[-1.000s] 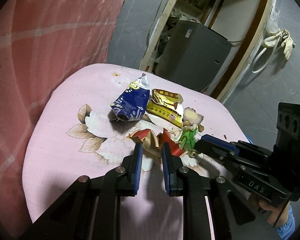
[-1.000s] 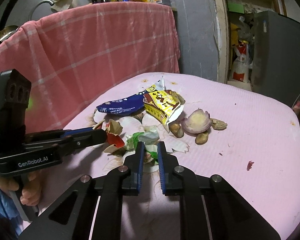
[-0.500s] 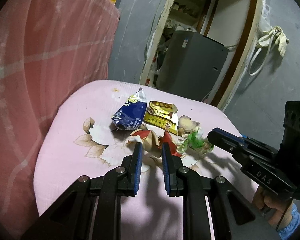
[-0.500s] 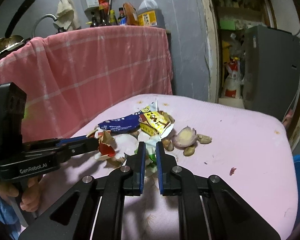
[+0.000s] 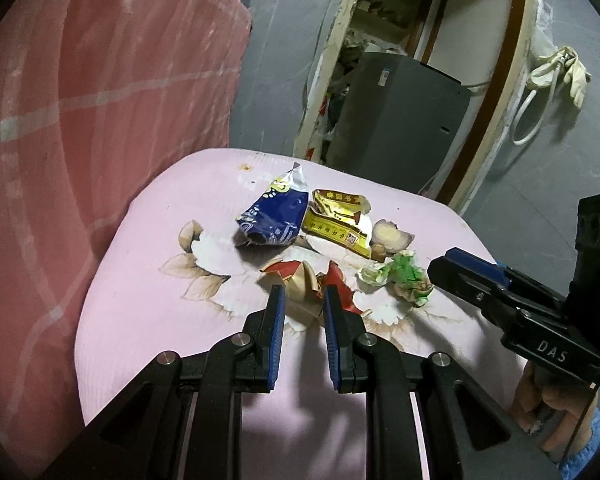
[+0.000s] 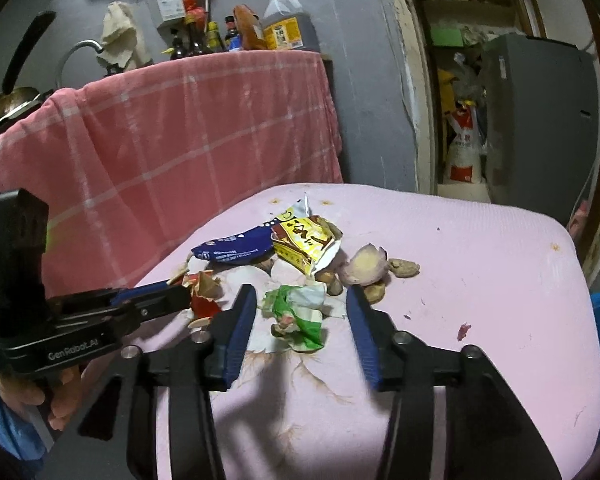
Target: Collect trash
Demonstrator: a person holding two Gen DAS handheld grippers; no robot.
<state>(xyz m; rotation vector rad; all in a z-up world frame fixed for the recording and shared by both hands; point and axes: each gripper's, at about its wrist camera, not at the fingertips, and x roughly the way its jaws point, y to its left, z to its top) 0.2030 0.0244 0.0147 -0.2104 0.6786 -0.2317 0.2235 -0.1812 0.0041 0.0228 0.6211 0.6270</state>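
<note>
Trash lies in a pile on a pink flowered cushion: a blue wrapper, a yellow wrapper, a red and tan torn paper, a green and white crumpled wrapper and onion peel. My left gripper is shut on the red and tan paper. My right gripper is open, its jaws on either side of the green and white wrapper, and holds nothing.
A red checked cloth hangs behind the cushion, with bottles above it. A grey appliance stands in a doorway beyond. The cushion edge drops off at the right. Peel bits lie beside the pile.
My right gripper has opened wide and let go of the green and white wrapper, which now lies on the cushion between its jaws. Both grippers pulled back a little. The left stays shut on the paper.
</note>
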